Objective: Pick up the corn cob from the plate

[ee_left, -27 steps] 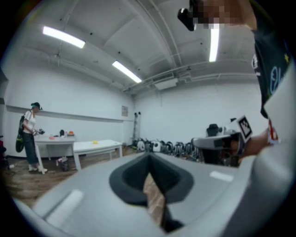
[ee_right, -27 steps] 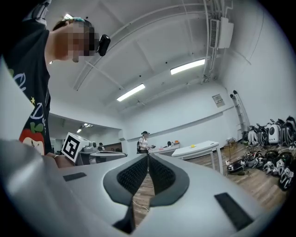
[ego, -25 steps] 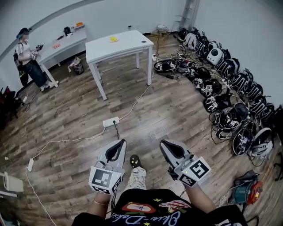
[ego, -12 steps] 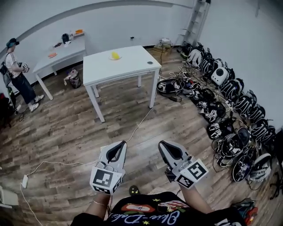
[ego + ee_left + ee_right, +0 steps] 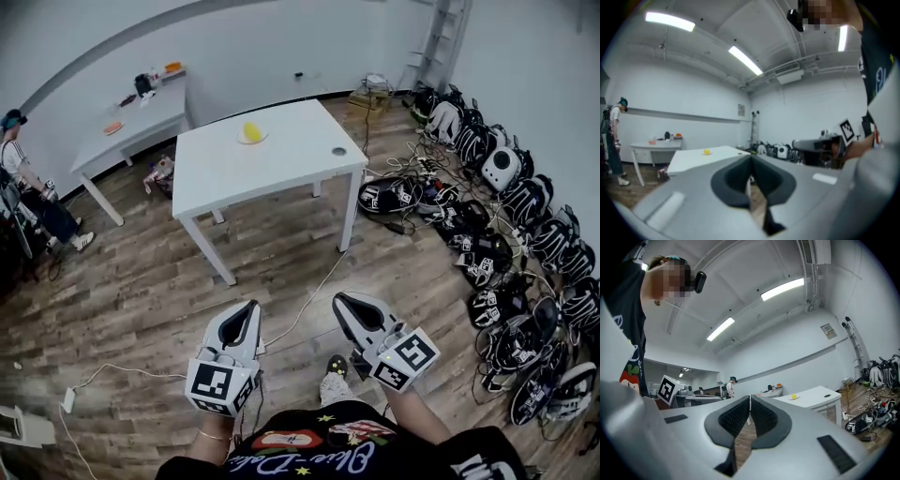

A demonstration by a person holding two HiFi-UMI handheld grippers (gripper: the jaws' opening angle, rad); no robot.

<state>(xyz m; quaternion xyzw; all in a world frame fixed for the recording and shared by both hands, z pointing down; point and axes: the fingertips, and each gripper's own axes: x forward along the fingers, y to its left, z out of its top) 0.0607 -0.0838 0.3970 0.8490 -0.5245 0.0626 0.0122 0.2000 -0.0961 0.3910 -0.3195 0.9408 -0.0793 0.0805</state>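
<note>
I see my 2 tools, left gripper [image 5: 246,311] and right gripper [image 5: 351,305], jaws pressed together and empty, well apart from the corn cob [image 5: 251,130] on its plate [image 5: 262,139] on the white table [image 5: 291,164].

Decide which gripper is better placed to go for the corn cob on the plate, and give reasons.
Left, narrowly. Both are shut, empty and far short of the white table. In the head view the corn cob lies almost straight ahead of the left gripper; the right gripper sits further aside.
</note>
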